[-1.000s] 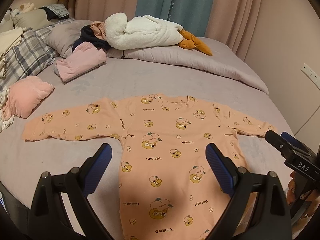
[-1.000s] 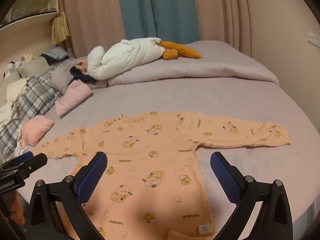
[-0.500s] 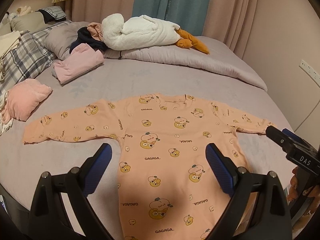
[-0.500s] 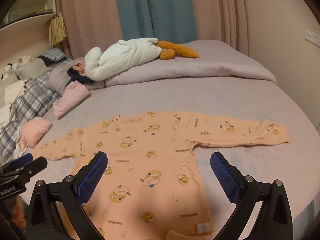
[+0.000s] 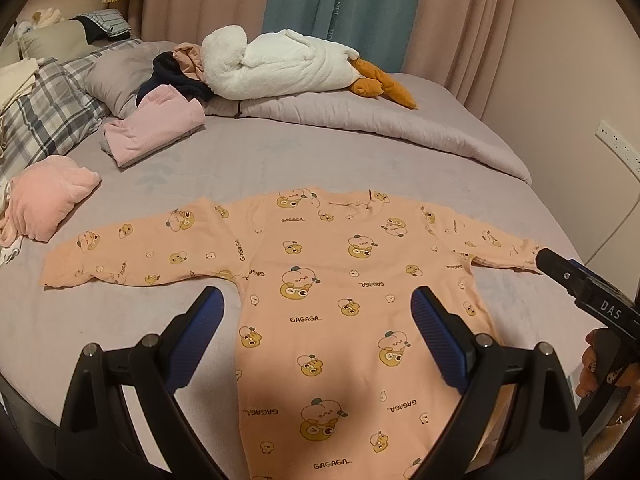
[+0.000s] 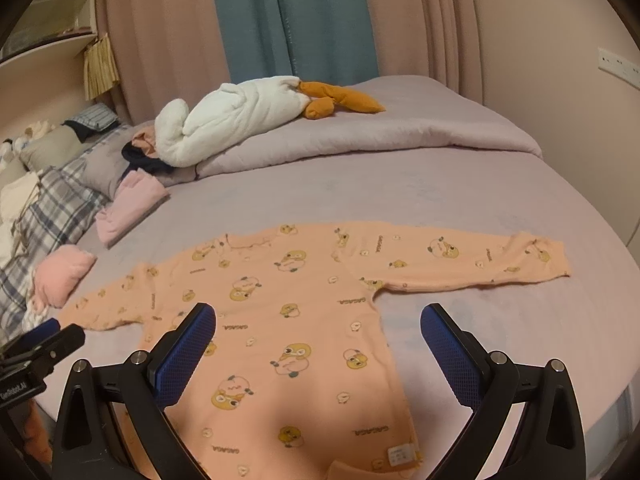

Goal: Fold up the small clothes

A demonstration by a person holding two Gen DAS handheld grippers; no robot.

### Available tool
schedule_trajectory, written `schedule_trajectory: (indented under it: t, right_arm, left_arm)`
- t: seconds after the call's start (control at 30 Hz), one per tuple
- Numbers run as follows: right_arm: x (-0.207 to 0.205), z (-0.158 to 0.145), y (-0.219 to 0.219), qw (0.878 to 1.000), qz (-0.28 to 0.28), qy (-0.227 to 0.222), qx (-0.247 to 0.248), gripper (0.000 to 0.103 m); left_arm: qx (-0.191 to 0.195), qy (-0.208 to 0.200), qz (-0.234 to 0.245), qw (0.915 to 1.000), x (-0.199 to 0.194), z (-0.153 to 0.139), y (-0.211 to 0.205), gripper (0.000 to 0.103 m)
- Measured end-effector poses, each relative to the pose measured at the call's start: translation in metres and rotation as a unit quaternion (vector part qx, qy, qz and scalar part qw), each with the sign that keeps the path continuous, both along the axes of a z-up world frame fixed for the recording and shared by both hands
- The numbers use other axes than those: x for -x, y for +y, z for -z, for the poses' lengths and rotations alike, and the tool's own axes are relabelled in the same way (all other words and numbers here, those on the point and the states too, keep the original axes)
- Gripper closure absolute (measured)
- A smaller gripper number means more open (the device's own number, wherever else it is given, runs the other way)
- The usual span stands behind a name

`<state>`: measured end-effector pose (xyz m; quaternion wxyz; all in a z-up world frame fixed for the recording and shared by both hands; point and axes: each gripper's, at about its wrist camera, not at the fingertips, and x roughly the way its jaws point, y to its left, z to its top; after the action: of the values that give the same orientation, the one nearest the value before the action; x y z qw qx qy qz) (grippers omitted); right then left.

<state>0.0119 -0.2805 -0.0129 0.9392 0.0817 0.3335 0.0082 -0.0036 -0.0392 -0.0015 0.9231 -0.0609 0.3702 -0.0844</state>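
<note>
Currently laid flat, front down or up not determinable: orange printed top [image 5: 320, 300] on the lilac bed [image 5: 280, 160], both sleeves spread straight out to the sides, hem toward the cameras. Spread this way presumably so that each sleeve can be taken separately and turned in over the body. No fold visible yet; task judged at its start.

Left gripper [image 5: 316, 320] held above the lower body of the top, fingers wide apart, blue pads [image 5: 200, 328] clear of the cloth, nothing grasped. Right gripper [image 6: 318, 340] likewise spread to full width over the body and right armpit region, nothing between the pads [image 6: 448, 344]. Contact with the fabric not evident in either view. Tip of the right gripper seen in the left view close to the end of the right sleeve [image 6: 480, 260]; touching or not cannot be told. Left sleeve [image 5: 132, 252] lying flat, cuff near a rolled pink garment [image 5: 44, 200] but apart from it.

Noted toward the head of the bed, well clear of the working area: folded pink clothes [image 5: 156, 128], dark garment [image 5: 176, 80], white goose toy [image 5: 276, 64], plaid pillow [image 5: 44, 116], folded quilt [image 5: 380, 120]. Placement judged deliberate, to keep finished or waiting items away from the spread top.

Next step judged: a sleeve end pinched and carried inward.
</note>
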Motion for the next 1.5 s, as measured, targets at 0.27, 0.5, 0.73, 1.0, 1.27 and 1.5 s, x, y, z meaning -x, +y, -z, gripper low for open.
schedule_trajectory:
  t: [0.27, 0.5, 0.73, 1.0, 1.27, 1.5]
  right_arm:
    - [-0.001, 0.002, -0.008, 1.000, 0.011, 0.001, -0.005, 0.001]
    - [-0.002, 0.002, -0.014, 1.000, 0.018, 0.002, -0.012, 0.001]
    - [-0.003, 0.004, -0.022, 1.000, 0.025, 0.001, -0.019, 0.001]
    - [-0.005, 0.008, -0.043, 0.998, 0.041, 0.000, -0.039, 0.001]
    - [-0.014, 0.019, -0.109, 0.991, 0.091, 0.003, -0.098, 0.012]
    - [-0.029, 0.051, -0.202, 0.967, 0.194, 0.038, -0.163, 0.030]
  left_arm:
    - [0.003, 0.001, -0.009, 1.0000, -0.007, 0.001, 0.006, 0.009]
    - [0.008, 0.009, -0.008, 0.9999, -0.011, 0.004, 0.006, 0.009]
    - [0.023, 0.013, 0.003, 0.9997, -0.014, 0.003, 0.002, 0.010]
    - [0.037, 0.030, 0.005, 0.9988, -0.023, 0.010, -0.002, 0.011]
    - [0.056, 0.054, 0.008, 0.9970, -0.037, 0.024, -0.009, 0.013]
    - [0.080, 0.086, 0.008, 0.9930, -0.054, 0.043, -0.011, 0.019]
